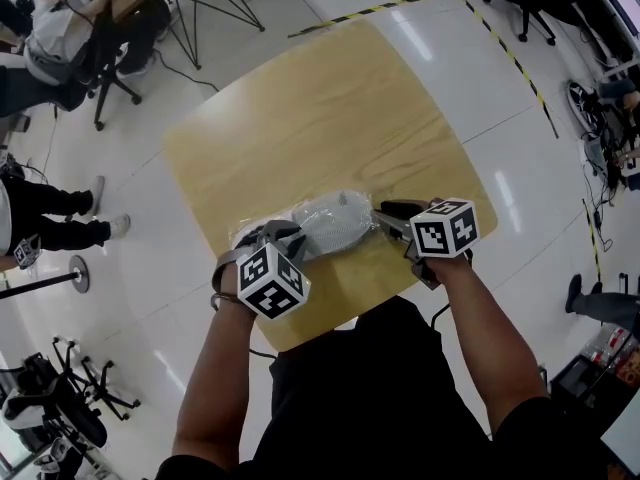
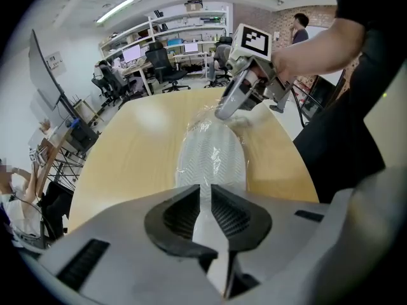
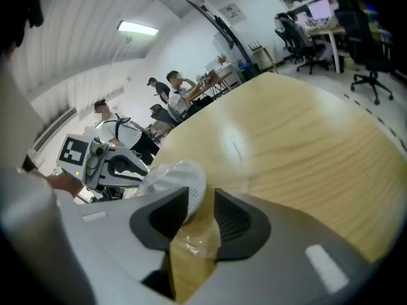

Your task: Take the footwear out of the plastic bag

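A white shoe [image 1: 335,223] wrapped in a clear plastic bag lies on the wooden table [image 1: 330,108] near its front edge. My left gripper [image 1: 283,233] is at the shoe's left end. In the left gripper view its jaws [image 2: 205,199] stand close together, pinching the white bagged end, and the shoe [image 2: 211,161] stretches away from them. My right gripper [image 1: 388,213] is at the shoe's right end. In the right gripper view it [image 3: 202,211] is open. Crinkled bag film lies loose in the gap, and the shoe [image 3: 181,176] sits just left of the jaws.
The table's front edge runs just under both grippers. Bare wood stretches beyond the shoe. Around the table are people seated at a desk [image 1: 60,28], office chairs [image 1: 520,3] and yellow-black floor tape [image 1: 520,63].
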Action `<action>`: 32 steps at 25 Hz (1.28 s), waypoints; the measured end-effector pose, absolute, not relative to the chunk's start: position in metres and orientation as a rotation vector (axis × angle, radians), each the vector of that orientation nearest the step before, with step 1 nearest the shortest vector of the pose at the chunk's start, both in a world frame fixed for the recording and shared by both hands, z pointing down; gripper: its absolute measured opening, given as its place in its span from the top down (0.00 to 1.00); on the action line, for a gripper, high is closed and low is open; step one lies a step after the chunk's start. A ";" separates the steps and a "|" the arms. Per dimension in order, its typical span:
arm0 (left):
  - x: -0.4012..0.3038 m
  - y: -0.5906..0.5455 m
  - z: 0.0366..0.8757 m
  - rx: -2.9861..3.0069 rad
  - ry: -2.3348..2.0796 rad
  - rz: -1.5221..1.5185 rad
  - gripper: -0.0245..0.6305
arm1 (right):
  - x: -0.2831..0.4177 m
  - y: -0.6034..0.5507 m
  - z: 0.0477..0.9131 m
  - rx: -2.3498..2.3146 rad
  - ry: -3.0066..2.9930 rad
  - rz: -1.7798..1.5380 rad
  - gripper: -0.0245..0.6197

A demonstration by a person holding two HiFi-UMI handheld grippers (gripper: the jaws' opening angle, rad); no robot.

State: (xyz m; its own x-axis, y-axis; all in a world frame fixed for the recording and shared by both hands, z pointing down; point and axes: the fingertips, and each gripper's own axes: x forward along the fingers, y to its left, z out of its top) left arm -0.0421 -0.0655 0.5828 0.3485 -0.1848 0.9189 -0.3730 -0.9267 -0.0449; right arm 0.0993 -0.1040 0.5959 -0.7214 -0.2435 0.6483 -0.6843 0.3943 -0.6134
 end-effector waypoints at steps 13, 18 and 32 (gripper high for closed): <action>-0.047 -0.064 0.579 2.475 -0.570 1.633 0.91 | 0.080 -0.101 0.604 0.803 -2.157 1.485 0.81; -0.051 -0.065 0.581 2.460 -0.578 1.650 0.91 | 0.098 -0.105 0.598 0.876 -2.162 1.497 0.82; -0.126 -0.056 0.590 2.359 -0.543 1.691 0.73 | 0.122 -0.105 0.602 0.950 -2.143 1.474 0.81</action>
